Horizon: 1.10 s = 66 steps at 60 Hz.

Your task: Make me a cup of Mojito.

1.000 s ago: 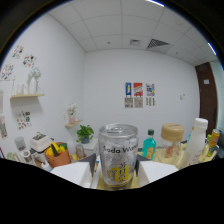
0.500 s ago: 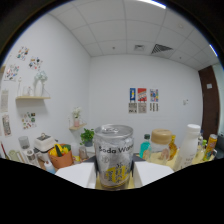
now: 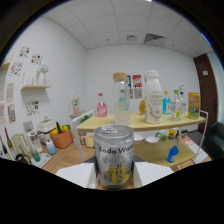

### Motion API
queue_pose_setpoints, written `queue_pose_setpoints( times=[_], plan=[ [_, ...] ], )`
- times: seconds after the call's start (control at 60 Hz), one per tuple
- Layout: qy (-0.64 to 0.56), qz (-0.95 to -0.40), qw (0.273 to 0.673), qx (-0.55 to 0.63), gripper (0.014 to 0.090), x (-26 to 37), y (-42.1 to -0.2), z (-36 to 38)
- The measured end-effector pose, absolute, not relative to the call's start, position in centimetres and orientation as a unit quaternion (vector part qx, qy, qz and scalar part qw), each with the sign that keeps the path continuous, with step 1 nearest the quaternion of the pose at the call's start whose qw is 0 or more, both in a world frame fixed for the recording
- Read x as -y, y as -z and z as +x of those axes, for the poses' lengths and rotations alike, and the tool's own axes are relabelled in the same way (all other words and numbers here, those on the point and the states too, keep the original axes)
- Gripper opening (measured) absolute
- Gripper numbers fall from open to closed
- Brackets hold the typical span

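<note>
The soda can [image 3: 114, 156] is pinched between the two fingers of the tool [image 3: 114, 175] and held upright in the air, in front of the shelf [image 3: 150, 121] that carries the bottles, so the soda-adding step of the mojito is judged to be in hand. A cup is called for next, over which the can must be tipped. Against the earlier frame, the view is swung from the bare wall to the shelf.
</note>
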State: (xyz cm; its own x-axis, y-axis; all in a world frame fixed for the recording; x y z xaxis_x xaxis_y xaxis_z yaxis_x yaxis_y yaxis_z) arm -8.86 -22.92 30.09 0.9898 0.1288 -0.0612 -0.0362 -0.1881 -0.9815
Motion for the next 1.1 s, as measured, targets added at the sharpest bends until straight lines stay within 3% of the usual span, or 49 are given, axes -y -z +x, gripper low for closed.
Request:
queue_pose_setpoints(
  times=[0.183,0.317,0.567,0.817,1.1],
  plan=[
    [-0.079,-0.791,0.607,0.005,0.0513,23.4,-22.0,-6.6],
    [-0.104,-0.804,0.586,-0.019,0.0513,23.2,-18.4,-5.6],
    [-0.233,-0.791,0.551,-0.128,0.0514,23.0,-17.4,-5.7],
    [-0.456,-0.678,0.464,-0.342,0.0512,22.1,-20.5,-5.0],
    [-0.617,-0.493,0.355,-0.501,0.0511,21.5,-23.8,-2.2]
  ],
)
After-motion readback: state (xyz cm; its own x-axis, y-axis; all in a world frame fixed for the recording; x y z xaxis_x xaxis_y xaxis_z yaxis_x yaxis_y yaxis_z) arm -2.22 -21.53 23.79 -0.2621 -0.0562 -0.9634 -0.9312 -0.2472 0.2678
